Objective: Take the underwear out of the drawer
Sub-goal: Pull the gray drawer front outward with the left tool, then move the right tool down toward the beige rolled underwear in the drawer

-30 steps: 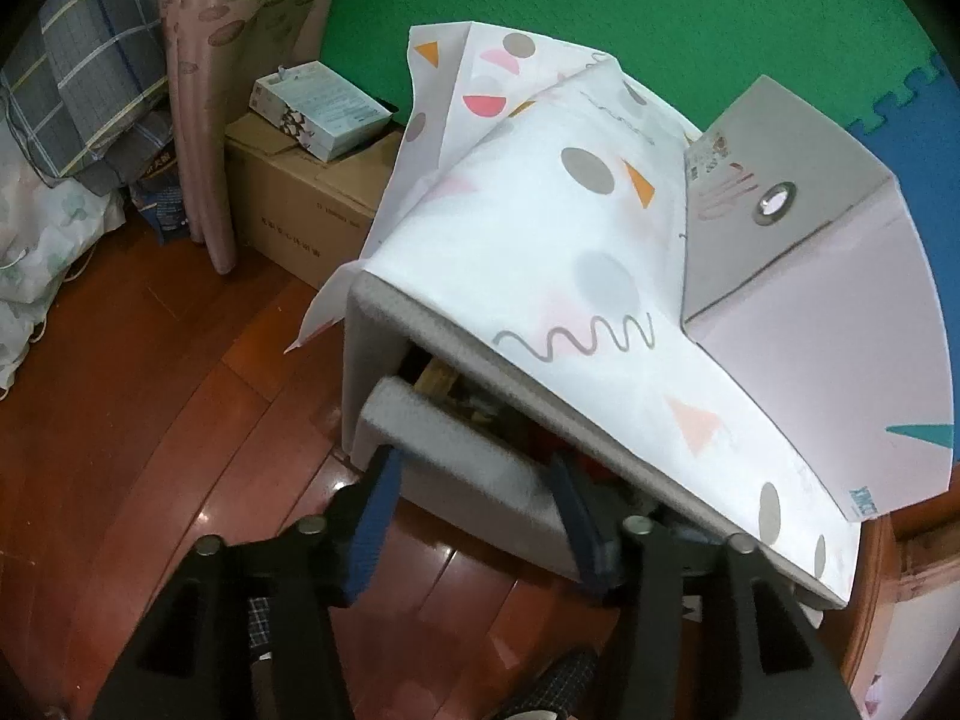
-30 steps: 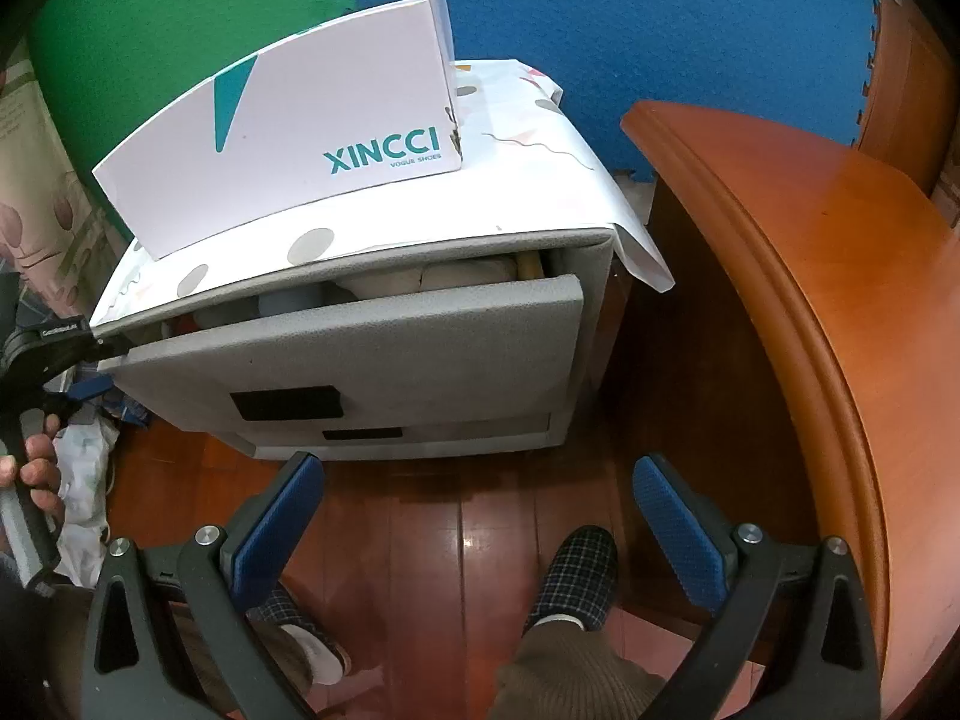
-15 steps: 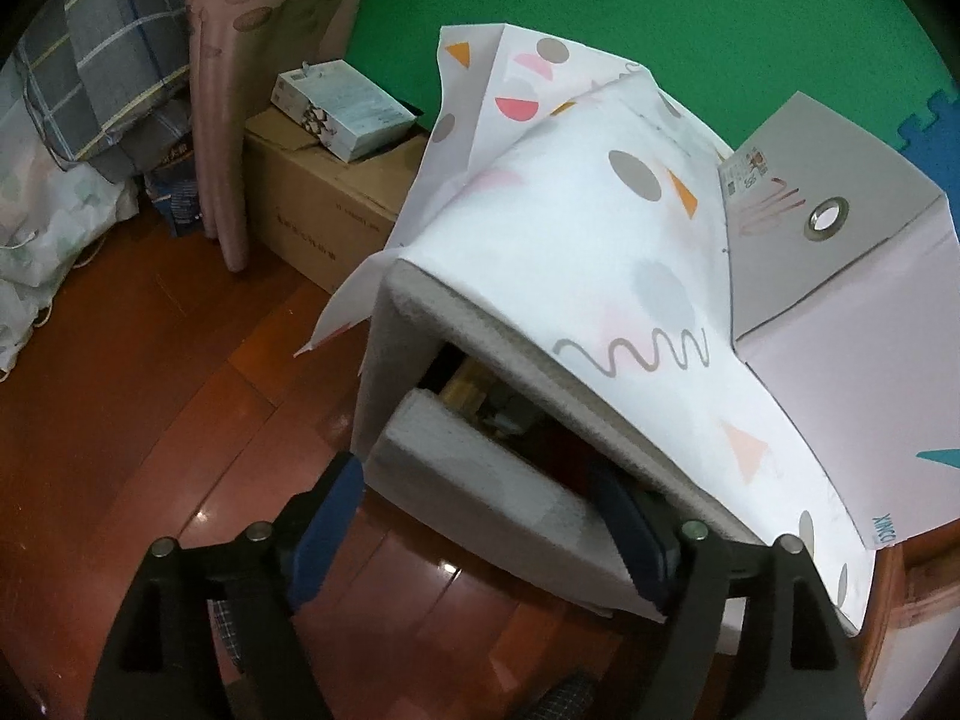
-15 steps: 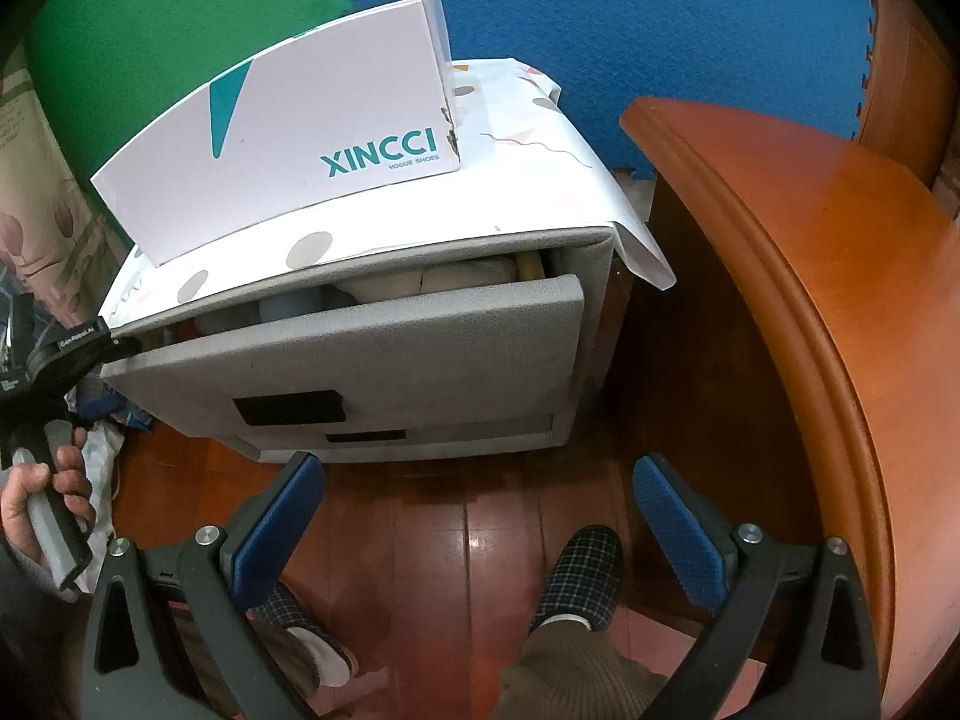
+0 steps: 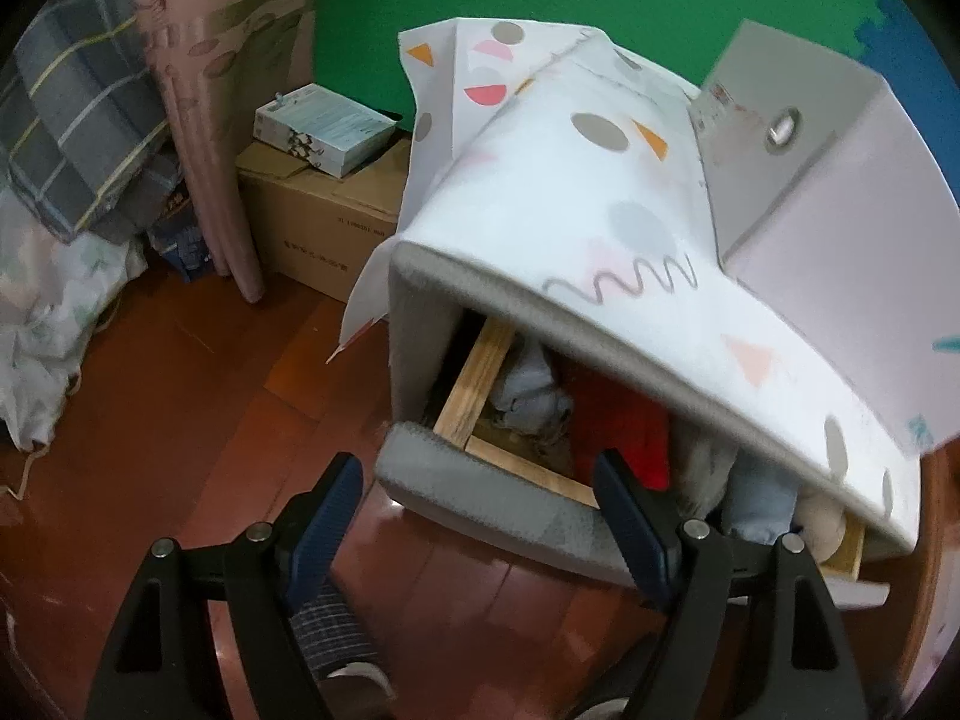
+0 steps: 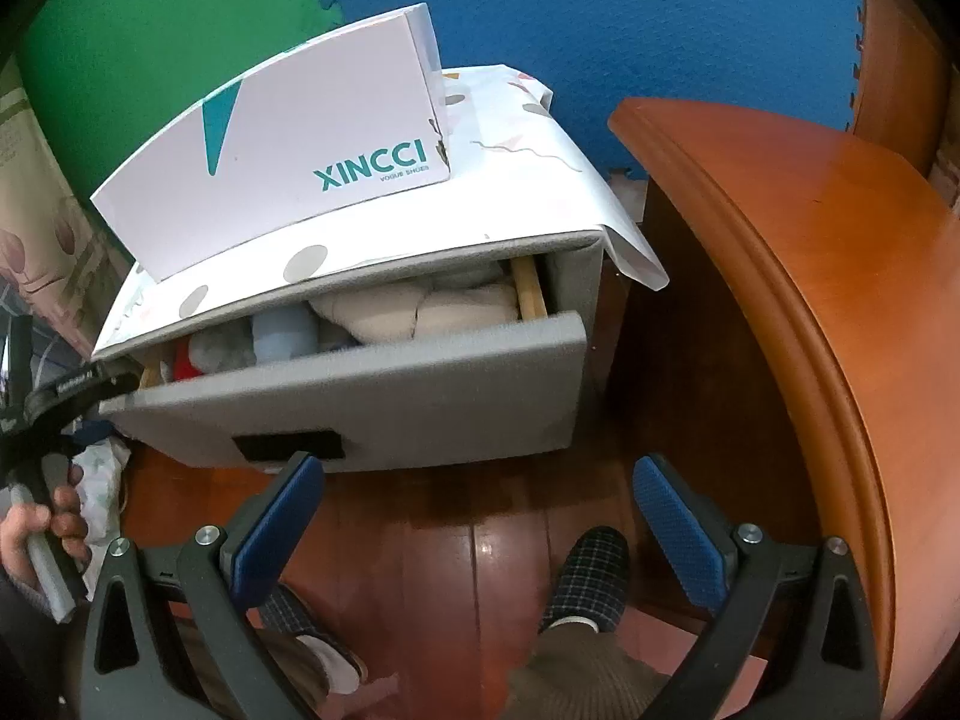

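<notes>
Underwear [image 5: 624, 438] apparently beyond left hand-held gripper [image 5: 480, 516].

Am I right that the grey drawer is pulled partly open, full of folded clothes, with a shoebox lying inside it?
Not quite. The drawer is partly open and holds folded clothes, but the shoebox isn't inside it: it sits on top of the cabinet, on the patterned cover. The right wrist view shows this.
</notes>
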